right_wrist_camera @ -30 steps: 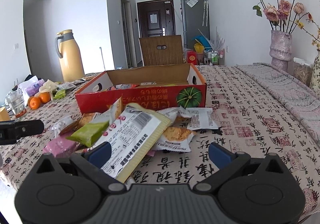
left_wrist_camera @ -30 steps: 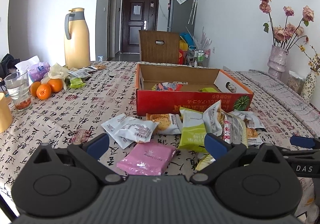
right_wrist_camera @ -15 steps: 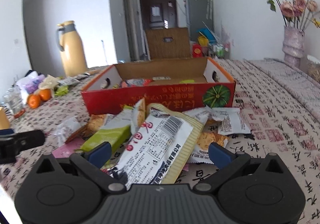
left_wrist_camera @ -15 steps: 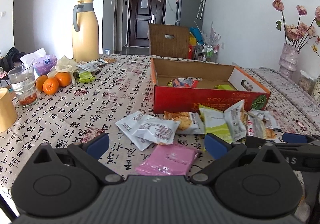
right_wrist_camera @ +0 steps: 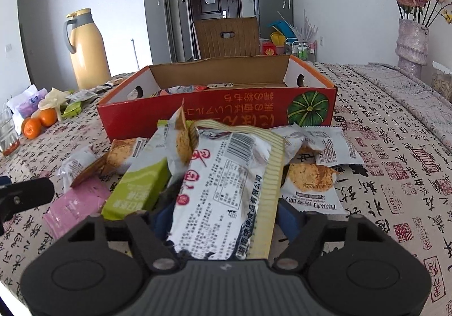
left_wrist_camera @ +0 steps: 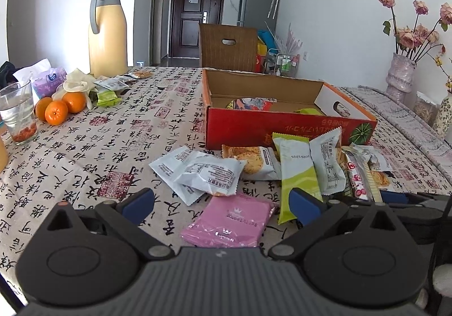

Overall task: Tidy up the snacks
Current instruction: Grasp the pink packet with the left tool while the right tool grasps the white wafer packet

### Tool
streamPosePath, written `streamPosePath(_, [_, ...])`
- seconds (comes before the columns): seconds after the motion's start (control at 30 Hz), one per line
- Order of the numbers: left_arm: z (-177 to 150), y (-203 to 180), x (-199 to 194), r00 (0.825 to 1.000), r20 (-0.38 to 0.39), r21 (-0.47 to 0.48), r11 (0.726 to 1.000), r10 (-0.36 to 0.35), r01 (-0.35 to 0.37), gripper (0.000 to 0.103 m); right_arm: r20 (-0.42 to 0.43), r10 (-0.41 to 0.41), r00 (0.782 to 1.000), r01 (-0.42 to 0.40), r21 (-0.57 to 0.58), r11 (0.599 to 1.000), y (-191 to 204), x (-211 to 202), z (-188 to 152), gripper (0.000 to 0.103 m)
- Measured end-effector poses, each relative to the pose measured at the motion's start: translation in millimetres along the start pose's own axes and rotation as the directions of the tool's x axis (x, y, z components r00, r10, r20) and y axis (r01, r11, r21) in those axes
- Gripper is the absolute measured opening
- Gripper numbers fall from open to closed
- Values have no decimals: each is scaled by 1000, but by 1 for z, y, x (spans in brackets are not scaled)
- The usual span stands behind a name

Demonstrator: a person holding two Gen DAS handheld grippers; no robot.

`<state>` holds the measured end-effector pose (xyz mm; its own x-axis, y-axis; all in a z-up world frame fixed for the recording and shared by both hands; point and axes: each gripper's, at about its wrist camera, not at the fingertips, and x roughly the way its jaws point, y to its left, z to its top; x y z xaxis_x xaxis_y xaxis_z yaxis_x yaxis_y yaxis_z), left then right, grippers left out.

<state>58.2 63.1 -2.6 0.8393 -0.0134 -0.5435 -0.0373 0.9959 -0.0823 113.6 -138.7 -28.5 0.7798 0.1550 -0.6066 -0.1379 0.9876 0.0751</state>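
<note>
Left wrist view: the left tool (left_wrist_camera: 221, 201) is open over the pink packet (left_wrist_camera: 230, 221) — bare table (left_wrist_camera: 84, 157) to its left. Right wrist view: the right tool (right_wrist_camera: 226, 217) is closing around the big white snack bag (right_wrist_camera: 226, 191) — in front of the red box (right_wrist_camera: 220, 114), whose near wall is just behind the pile.

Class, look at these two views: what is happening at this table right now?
A person with two handheld grippers is sorting snack packets into the red cardboard box. The right gripper is closing around the large white, yellow-edged packet on the pile in front of the box. The left gripper is open, hovering over the pink packet, holding nothing. A few snacks already lie in the box.
</note>
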Motion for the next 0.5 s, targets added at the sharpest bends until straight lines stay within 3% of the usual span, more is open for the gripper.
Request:
streamPosePath(0.1, [0,1,1,1000,-4,-9,1000,3,-3,103,8,5,1000,-5,-1,1000,-1,-4,1,54])
streamPosePath(0.23, [1,2,1,1000,-4,-12,1000,3,-3,103,18,25,1000,-25,9,1000,-4,-8,1,43])
streamPosePath(0.5, [1,4,3,1000,-15,-9,1000,3,-4,103,72,60,996,-63,35,997,-13,-25,4,39])
